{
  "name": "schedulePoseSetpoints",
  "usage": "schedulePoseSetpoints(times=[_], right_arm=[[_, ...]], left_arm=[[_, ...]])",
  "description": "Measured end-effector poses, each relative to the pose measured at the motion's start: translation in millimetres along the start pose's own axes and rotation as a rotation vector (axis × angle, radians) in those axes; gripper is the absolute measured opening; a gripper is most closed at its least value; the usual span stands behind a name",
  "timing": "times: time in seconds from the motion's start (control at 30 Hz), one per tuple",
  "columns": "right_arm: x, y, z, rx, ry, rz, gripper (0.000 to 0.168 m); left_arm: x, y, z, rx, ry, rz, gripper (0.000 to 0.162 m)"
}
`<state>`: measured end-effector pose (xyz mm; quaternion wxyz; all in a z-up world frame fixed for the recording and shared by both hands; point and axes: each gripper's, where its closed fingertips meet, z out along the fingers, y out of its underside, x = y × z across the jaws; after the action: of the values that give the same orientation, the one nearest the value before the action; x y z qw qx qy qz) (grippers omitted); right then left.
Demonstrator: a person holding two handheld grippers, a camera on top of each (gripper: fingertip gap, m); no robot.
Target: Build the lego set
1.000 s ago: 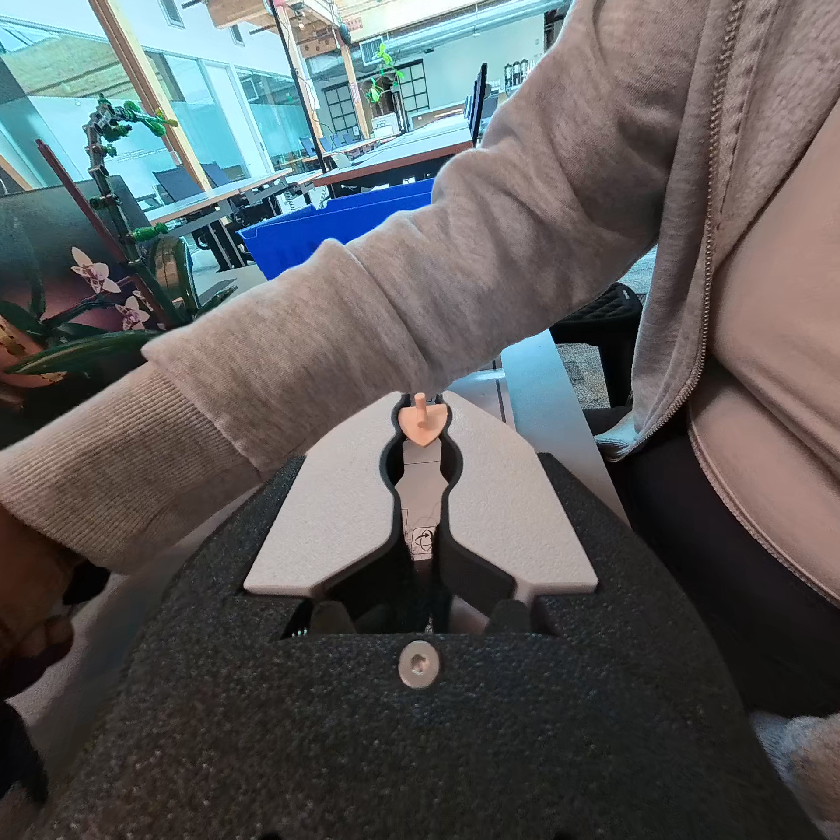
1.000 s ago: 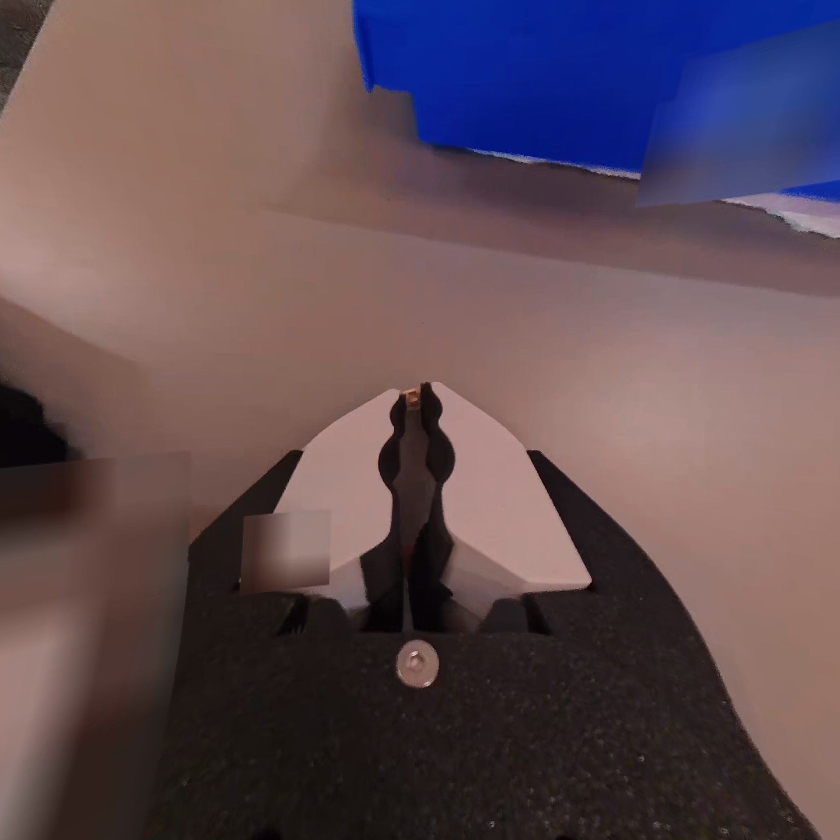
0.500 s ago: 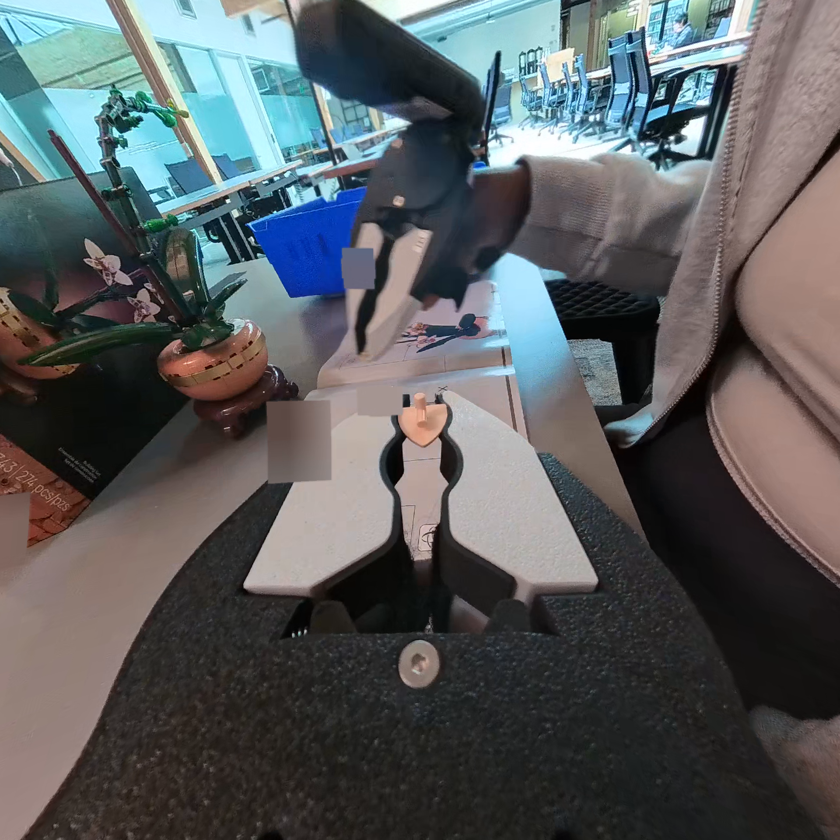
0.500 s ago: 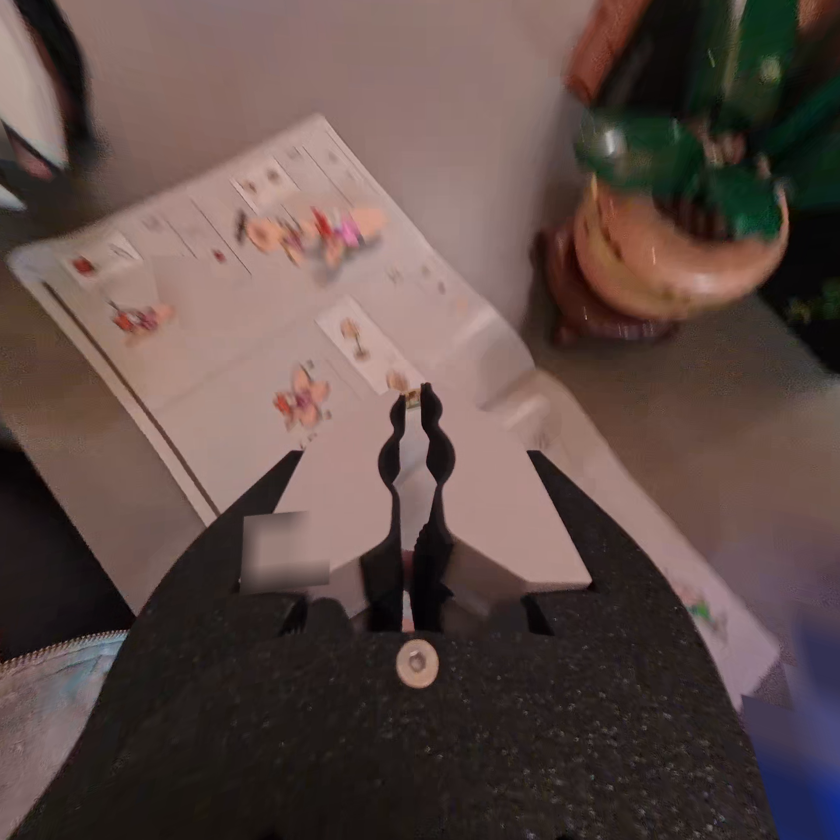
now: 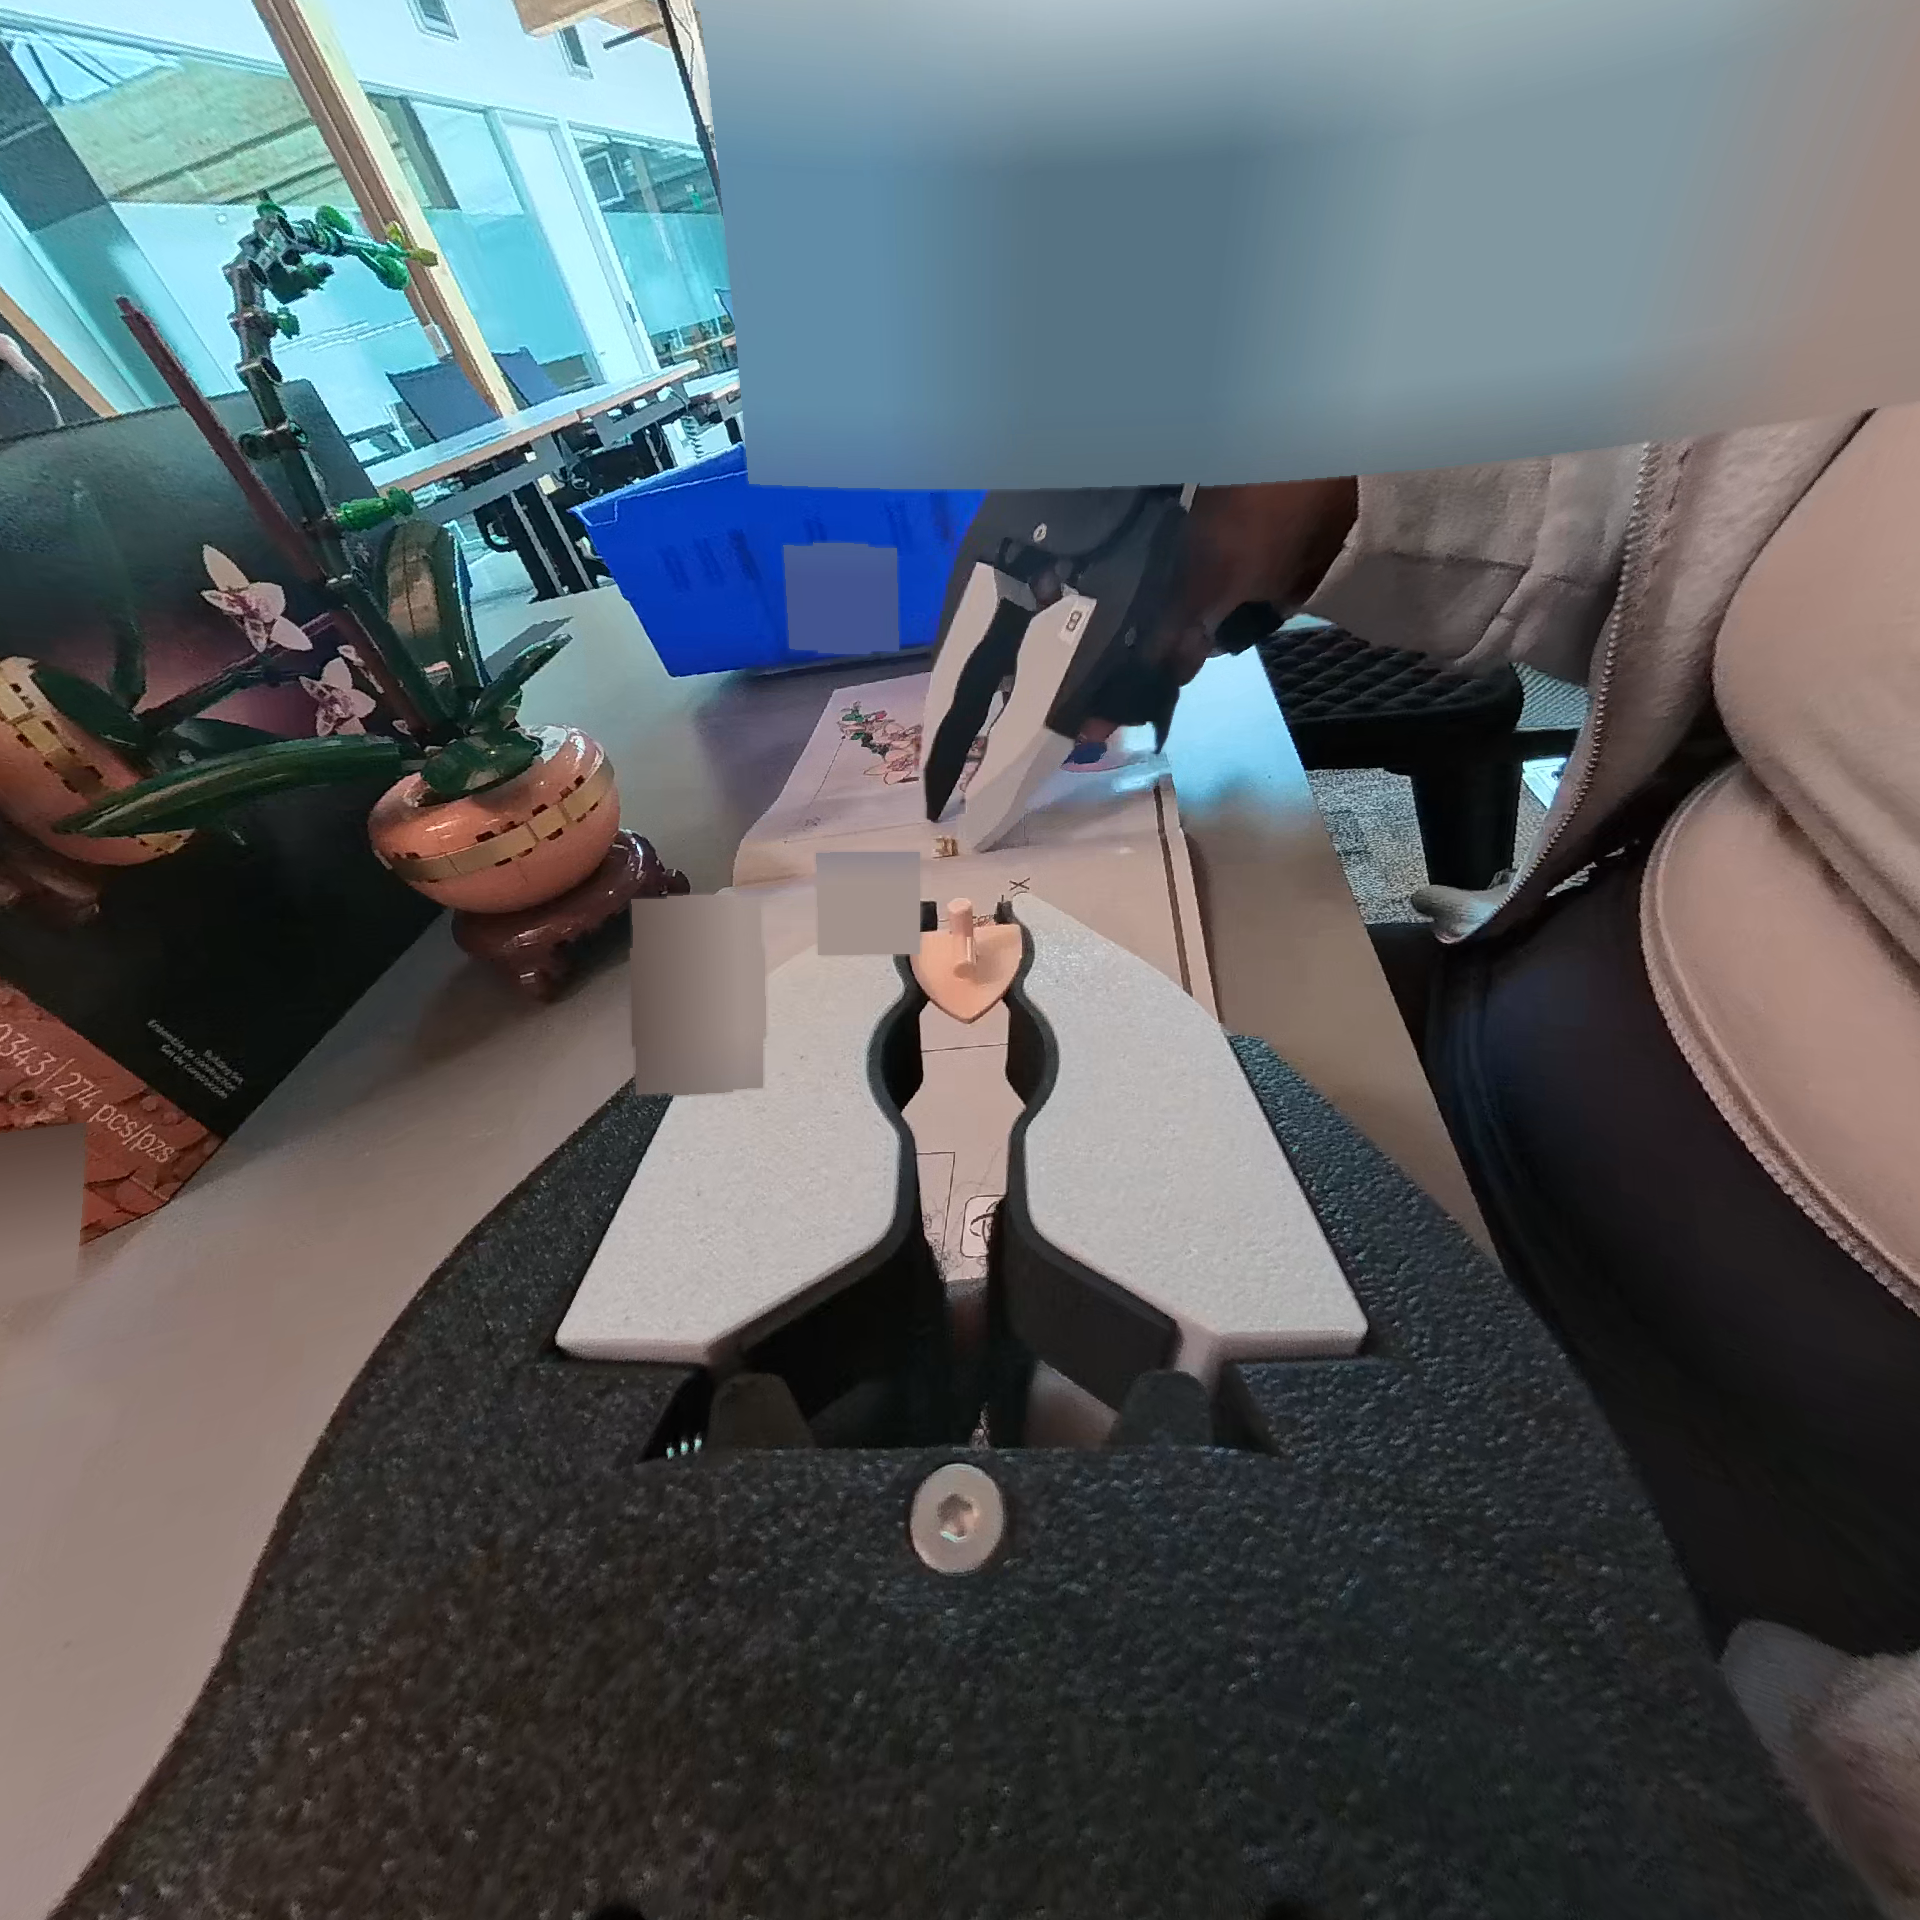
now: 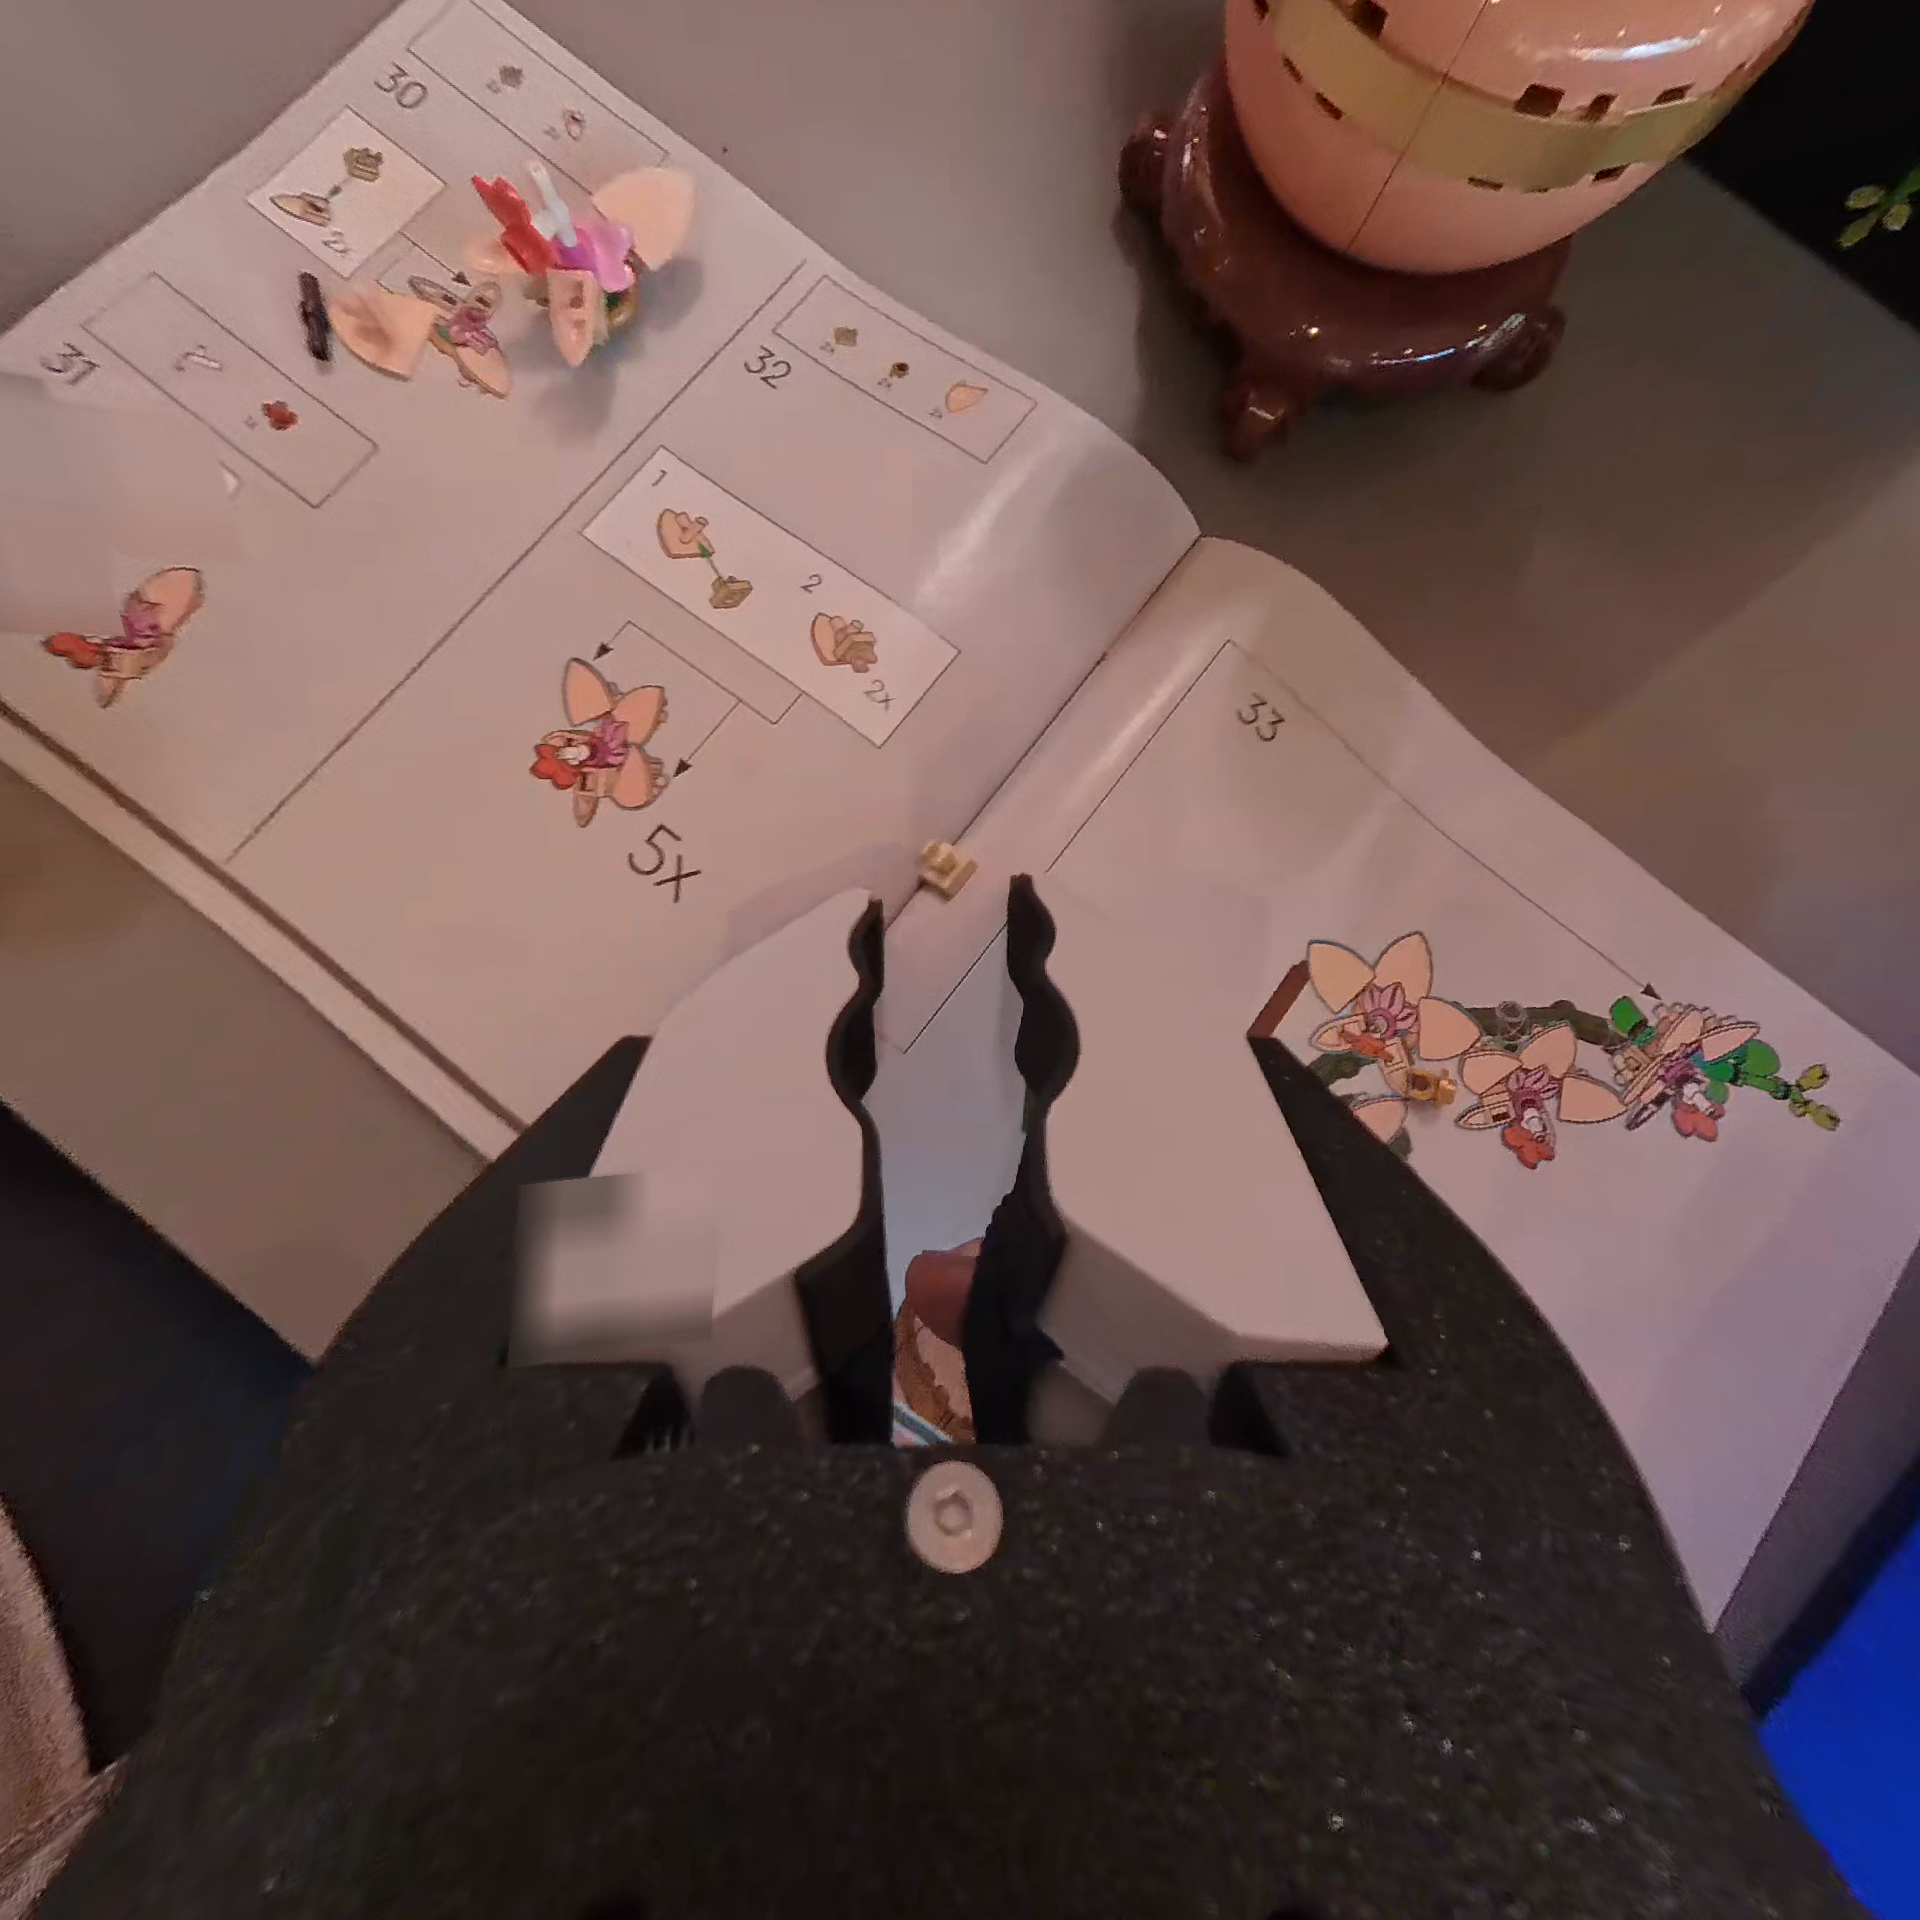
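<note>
My left gripper is shut on a pale pink petal piece with its peg upright, held low over the open instruction booklet. My right gripper is open, its tips just short of a small tan piece that lies on the booklet's crease. In the left wrist view the right gripper points down at that tan piece. A part-built pink and red flower, a loose petal and a black pin lie on the booklet's far left page.
The lego orchid in its pink pot stands left of the booklet, also in the right wrist view. The set's box is behind it. A blue bin sits at the back. The table edge and a person's body are at the right.
My right gripper swung from the blue bin to the booklet, came down and opened; the small tan piece it held now lies on the crease. The left gripper has kept still with its petal.
</note>
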<state>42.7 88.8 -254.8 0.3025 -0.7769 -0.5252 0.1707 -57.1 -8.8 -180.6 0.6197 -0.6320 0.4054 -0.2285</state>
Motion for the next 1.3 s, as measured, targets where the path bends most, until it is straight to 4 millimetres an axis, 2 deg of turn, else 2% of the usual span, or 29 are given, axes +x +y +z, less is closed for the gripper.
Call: schedulePoseSetpoints(times=[0.1,0.17,0.3,0.4,0.53,0.63,0.73,1.03,1.3], right_arm=[[-7,0,-7,0.018,-0.068,-0.017,0.021],[-6,-5,-12,0.058,-0.107,-0.116,0.013],[4,-18,-14,0.123,-0.224,-0.311,0.007],[2,-14,-7,0.065,-0.317,-0.27,0.004],[-8,-4,-4,0.045,-0.288,-0.198,0.004],[-2,2,2,0.031,-0.225,-0.169,0.004],[-2,0,2,0.043,-0.263,-0.13,0.004],[9,-8,11,0.028,-0.26,-0.221,0.003],[23,-17,20,-0.042,-0.347,-0.363,0.001]], left_arm=[[0,0,0,0.002,0.002,-0.001,0.011],[0,-1,0,0.002,0.003,-0.002,0.011],[0,0,0,0.001,0.001,-0.001,0.011],[-1,1,-1,-0.004,-0.006,-0.002,0.011],[-2,1,-2,-0.001,-0.012,-0.006,0.011],[-2,1,-1,-0.002,-0.007,-0.005,0.011],[-1,1,-1,-0.001,-0.005,-0.003,0.011],[-1,1,-3,0.0,-0.008,-0.004,0.011],[-1,0,-3,0.002,-0.007,-0.004,0.011]])
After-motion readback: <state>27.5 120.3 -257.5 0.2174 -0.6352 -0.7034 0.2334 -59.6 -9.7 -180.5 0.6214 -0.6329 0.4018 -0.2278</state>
